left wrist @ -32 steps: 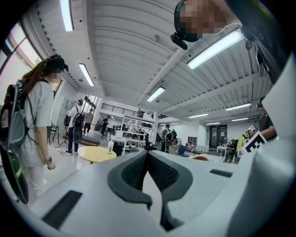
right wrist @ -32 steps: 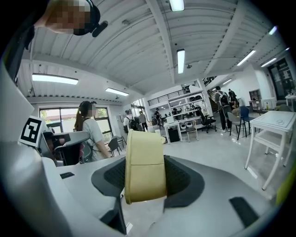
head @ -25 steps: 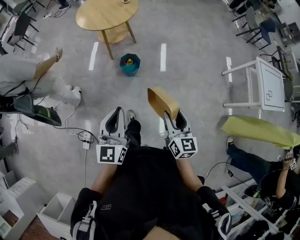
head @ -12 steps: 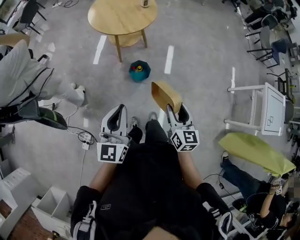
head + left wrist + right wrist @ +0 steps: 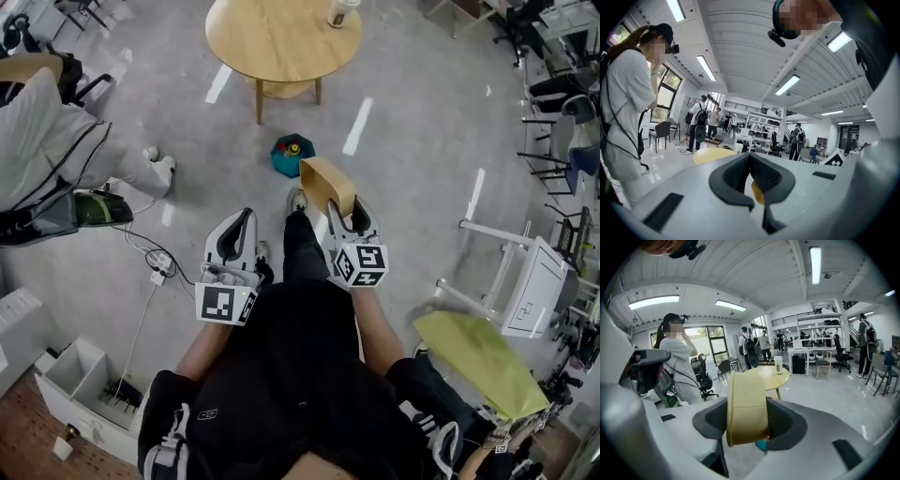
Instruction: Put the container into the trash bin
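My right gripper (image 5: 344, 218) is shut on a tan container (image 5: 324, 184), held on edge with its open side to the left. In the right gripper view the container (image 5: 746, 405) fills the gap between the pads. The teal trash bin (image 5: 292, 156) stands on the floor just beyond the container, with small items inside. A sliver of the bin (image 5: 761, 445) shows under the container. My left gripper (image 5: 245, 217) hangs beside it at the left, holding nothing. In the left gripper view its (image 5: 750, 157) pad tips meet.
A round wooden table (image 5: 281, 37) with a cup (image 5: 342, 11) stands behind the bin. A person in white (image 5: 47, 141) is at the left, near a floor cable (image 5: 155, 272). A white desk (image 5: 525, 281) and chairs are at the right, a white shelf box (image 5: 84, 384) lower left.
Both grippers have travelled forward across the floor with the container. The bin and table now lie much closer, and the bin sits right in front of the container.
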`<state>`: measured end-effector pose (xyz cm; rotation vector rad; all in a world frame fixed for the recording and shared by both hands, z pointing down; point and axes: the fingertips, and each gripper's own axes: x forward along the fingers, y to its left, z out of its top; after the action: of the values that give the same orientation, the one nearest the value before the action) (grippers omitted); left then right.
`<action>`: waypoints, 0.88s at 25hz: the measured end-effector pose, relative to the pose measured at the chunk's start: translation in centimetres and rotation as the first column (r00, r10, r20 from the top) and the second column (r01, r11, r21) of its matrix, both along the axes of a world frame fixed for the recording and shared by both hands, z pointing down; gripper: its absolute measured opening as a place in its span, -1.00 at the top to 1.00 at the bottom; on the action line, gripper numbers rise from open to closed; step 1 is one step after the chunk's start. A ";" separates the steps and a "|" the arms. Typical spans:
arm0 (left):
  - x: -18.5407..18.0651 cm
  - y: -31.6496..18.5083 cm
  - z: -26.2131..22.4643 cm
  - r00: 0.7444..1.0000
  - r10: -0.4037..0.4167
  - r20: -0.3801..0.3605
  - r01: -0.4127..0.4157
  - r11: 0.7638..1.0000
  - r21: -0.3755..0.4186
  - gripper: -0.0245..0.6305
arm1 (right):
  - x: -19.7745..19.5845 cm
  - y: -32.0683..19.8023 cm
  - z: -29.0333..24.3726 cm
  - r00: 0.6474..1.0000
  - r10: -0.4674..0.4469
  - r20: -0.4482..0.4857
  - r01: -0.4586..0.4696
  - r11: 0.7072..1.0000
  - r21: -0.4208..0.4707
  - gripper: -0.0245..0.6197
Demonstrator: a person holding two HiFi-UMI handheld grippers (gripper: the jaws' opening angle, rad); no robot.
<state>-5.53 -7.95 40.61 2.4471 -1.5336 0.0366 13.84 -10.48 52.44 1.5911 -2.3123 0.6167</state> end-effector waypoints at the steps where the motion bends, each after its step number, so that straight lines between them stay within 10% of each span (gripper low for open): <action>1: 0.1 -1.3 0.1 1.000 -0.013 0.000 0.013 1.000 -0.007 0.90 | 0.0 -1.7 0.9 1.000 -0.019 -0.008 0.019 1.000 -0.017 0.21; 10: 1.7 -11.4 3.1 0.993 -0.114 -0.007 0.114 0.992 -0.055 0.90 | -0.1 -13.6 13.5 0.980 -0.179 -0.089 0.156 0.964 -0.214 0.21; 22: 2.1 -17.8 9.3 0.985 -0.170 -0.013 0.167 0.976 -0.139 0.90 | -1.9 -17.2 36.1 0.901 -0.385 -0.200 0.230 0.815 -0.532 0.21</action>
<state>-3.45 -25.71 49.94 2.1971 -1.6637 0.0779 11.92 -27.66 88.57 0.9612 -1.9161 0.7513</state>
